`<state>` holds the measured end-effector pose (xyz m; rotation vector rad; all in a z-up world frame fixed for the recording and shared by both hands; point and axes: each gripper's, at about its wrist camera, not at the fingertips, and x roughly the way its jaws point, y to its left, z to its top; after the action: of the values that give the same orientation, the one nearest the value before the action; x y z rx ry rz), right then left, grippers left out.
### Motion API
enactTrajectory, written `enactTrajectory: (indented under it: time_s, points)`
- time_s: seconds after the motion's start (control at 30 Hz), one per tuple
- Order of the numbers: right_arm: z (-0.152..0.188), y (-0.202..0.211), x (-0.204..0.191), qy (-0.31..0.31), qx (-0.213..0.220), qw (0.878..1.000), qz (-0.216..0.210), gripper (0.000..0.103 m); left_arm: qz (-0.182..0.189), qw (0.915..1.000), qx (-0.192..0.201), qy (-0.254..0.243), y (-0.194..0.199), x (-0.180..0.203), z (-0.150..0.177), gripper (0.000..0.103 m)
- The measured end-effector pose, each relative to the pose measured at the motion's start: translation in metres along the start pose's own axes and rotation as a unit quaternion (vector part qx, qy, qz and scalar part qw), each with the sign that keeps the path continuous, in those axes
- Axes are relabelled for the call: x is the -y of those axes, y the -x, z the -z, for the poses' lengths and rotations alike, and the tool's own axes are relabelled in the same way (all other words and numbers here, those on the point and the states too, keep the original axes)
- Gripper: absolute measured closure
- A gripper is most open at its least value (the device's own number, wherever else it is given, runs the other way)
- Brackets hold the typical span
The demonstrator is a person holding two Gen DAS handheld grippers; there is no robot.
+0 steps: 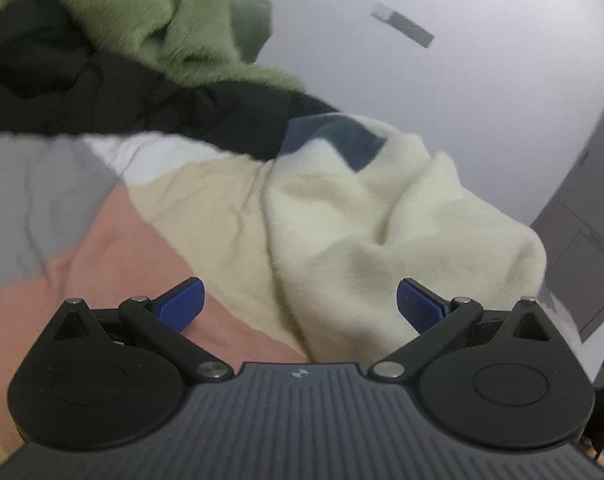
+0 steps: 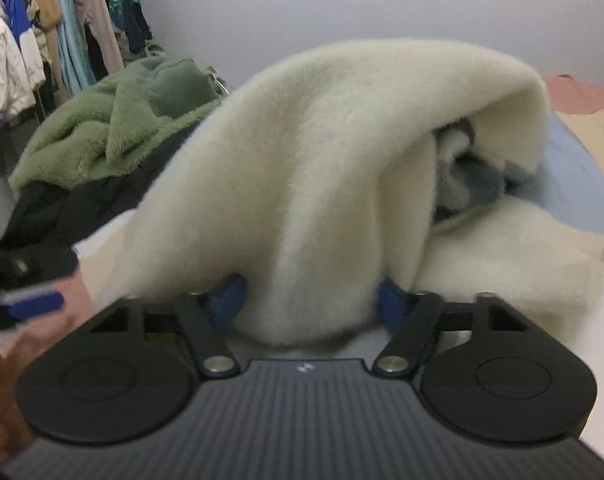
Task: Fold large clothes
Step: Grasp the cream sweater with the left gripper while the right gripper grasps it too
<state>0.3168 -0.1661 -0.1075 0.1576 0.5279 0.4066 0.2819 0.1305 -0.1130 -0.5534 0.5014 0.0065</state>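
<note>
A cream fleece garment [image 1: 390, 216] with a dark blue patch lies bunched on the patchwork bed cover [image 1: 114, 248]. My left gripper [image 1: 300, 304] is open and empty, just short of the garment's near folds. In the right wrist view the same cream garment [image 2: 322, 168] is lifted into a hump, with grey-blue fabric inside the fold. My right gripper [image 2: 308, 300] has its blue pads closed on a thick fold of it, which hangs between the fingers. The left gripper's blue pad [image 2: 34, 300] shows at the left edge.
A green fleece garment [image 1: 142, 12] lies over a black one [image 1: 102, 96] at the back; both also show in the right wrist view [image 2: 114, 128]. A rack of hanging clothes [image 2: 54, 32] stands at the far left. A grey wall [image 2: 282, 4] is behind.
</note>
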Motion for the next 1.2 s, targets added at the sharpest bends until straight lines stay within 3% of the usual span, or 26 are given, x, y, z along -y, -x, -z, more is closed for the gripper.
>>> enactTrajectory:
  time_s: [0.03,0.07,0.13,0.33,0.47,0.57,0.73,0.93,1.07,1.2]
  points:
    - [-0.003,0.002,0.002,-0.007,0.001,1.0,0.0,0.072,0.0,1.0,-0.002,0.008,0.0,-0.003,0.0,0.0]
    - [-0.006,0.006,0.004,-0.013,0.0,1.0,0.001,0.08,-0.001,0.9999,-0.001,0.012,0.0,-0.005,0.0,0.0]
    - [-0.01,0.02,0.008,-0.02,0.012,1.0,0.0,0.087,-0.007,0.9998,0.0,0.019,0.002,-0.008,-0.002,0.0]
    - [-0.033,0.093,0.007,-0.021,0.059,0.998,-0.015,0.091,0.013,0.9985,0.012,0.051,0.029,-0.006,-0.012,0.0]
    - [-0.047,0.149,-0.006,0.022,0.099,0.995,-0.007,0.091,0.041,0.9962,0.03,0.071,0.063,-0.002,-0.021,0.0]
    - [-0.048,0.186,0.002,0.015,0.115,0.993,0.0,0.091,0.046,0.9958,0.034,0.071,0.087,0.005,-0.022,0.0]
    - [-0.04,0.241,0.015,0.001,0.136,0.991,0.014,0.091,0.089,0.9917,0.001,0.093,0.119,0.012,-0.007,0.0]
    - [-0.029,0.295,0.03,-0.033,0.166,0.985,0.025,0.091,0.098,0.9883,-0.052,0.105,0.13,0.025,0.027,0.0]
    - [-0.019,0.297,0.057,-0.087,0.146,0.984,0.046,0.091,0.124,0.9799,-0.09,0.128,0.118,0.03,0.044,0.001]
    - [-0.005,0.268,0.083,-0.14,0.081,0.984,0.072,0.091,0.149,0.9701,-0.127,0.143,0.091,0.035,0.058,0.001]
